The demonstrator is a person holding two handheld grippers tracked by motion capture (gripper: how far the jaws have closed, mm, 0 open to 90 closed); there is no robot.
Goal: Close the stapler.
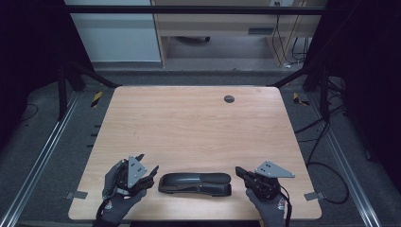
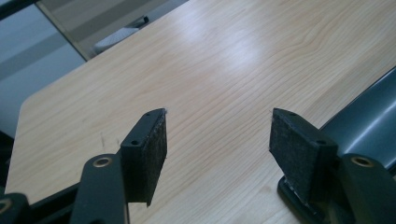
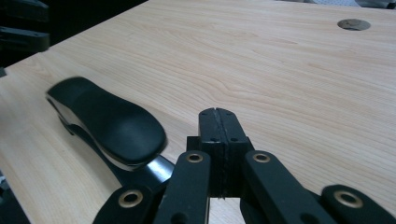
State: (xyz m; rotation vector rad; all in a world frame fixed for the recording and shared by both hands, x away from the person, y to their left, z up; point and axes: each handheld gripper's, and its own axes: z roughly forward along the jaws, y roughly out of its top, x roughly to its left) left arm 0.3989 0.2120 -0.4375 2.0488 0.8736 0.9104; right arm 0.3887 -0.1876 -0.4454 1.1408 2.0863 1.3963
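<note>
A dark stapler lay flat on the wooden desk, close to the near edge and between the two grippers. Its long axis ran across the desk from left to right, roughly parallel with that near edge. In the high view its top arm appeared to rise slightly toward the right end, with a narrow gap showing between arm and base there; which end was the stapling head could not be told for certain.

The left gripper sat just beside the stapler's left end, held in a gloved hand. In the left gripper view its fingers stood well apart, with bare desk between them and nothing gripped; the stapler lay just outside the right-hand finger, very near it.

The right gripper was just off the stapler's right end, in the other gloved hand. In the right gripper view its fingers were pressed flat together, holding nothing, and the stapler's rounded end lay to their left, near but apart.

A small round grommet hole sat far back on the desk.
</note>
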